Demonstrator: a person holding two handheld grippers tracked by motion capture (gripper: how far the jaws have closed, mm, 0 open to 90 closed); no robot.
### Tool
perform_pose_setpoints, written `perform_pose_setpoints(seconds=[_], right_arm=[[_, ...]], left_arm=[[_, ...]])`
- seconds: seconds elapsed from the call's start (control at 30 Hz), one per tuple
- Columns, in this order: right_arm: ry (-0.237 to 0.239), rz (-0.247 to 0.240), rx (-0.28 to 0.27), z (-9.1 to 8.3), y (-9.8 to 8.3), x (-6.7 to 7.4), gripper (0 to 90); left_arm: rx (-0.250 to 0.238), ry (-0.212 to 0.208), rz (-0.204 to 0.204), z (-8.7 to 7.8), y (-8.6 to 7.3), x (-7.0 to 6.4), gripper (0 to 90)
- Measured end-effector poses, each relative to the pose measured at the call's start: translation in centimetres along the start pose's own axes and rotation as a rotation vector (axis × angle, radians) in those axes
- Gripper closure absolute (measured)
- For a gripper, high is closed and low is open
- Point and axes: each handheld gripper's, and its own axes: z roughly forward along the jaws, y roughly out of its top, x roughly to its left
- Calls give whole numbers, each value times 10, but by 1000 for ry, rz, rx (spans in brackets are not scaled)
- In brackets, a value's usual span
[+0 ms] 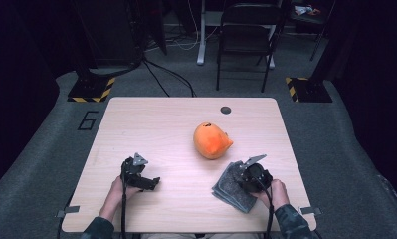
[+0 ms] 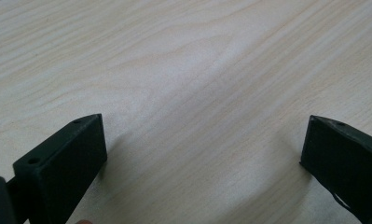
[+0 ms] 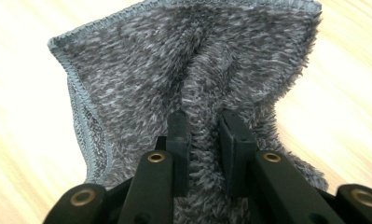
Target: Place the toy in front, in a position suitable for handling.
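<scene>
A folded grey fuzzy cloth [image 1: 231, 186] lies near the table's front right. My right gripper [image 1: 243, 174] is shut on it; in the right gripper view the two black jaws pinch a ridge of the grey cloth [image 3: 183, 70] between them at my right gripper [image 3: 203, 122]. An orange rounded plush toy [image 1: 212, 141] sits at the table's middle, just beyond the cloth. My left gripper [image 1: 153, 183] rests low at the front left. In the left gripper view my left gripper [image 2: 202, 140] stands open over bare wood, with nothing between its jaws.
The light wooden table [image 1: 151, 124] has a small dark round cap [image 1: 226, 110] near its far edge. Behind the table stand a black folding chair [image 1: 246, 35], stand bases with yellow-black tape [image 1: 89, 92] and cables on the grey floor.
</scene>
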Motion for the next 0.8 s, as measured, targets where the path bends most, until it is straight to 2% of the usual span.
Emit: perform_pose_setpoints(seconds=[0.07,0.13,0.2,0.23,0.4,0.63,0.8], right_arm=[[-9,21,10,-4,-5,-9,754],[-23,42,-4,-8,-9,-16,754],[-57,76,-17,-13,-14,-25,753],[-57,80,-18,-16,-16,-29,753],[-117,163,-37,-25,-23,-51,754],[-178,261,-57,-29,-24,-69,752],[-234,290,-92,-30,-22,-84,746]], left_arm=[[0,1,-1,0,0,0,0],[-1,1,-1,0,0,0,0],[0,1,-1,0,0,0,0],[1,0,0,0,0,0,0],[0,0,-1,0,0,0,0],[0,0,-1,0,0,0,0],[7,1,3,0,0,0,0]])
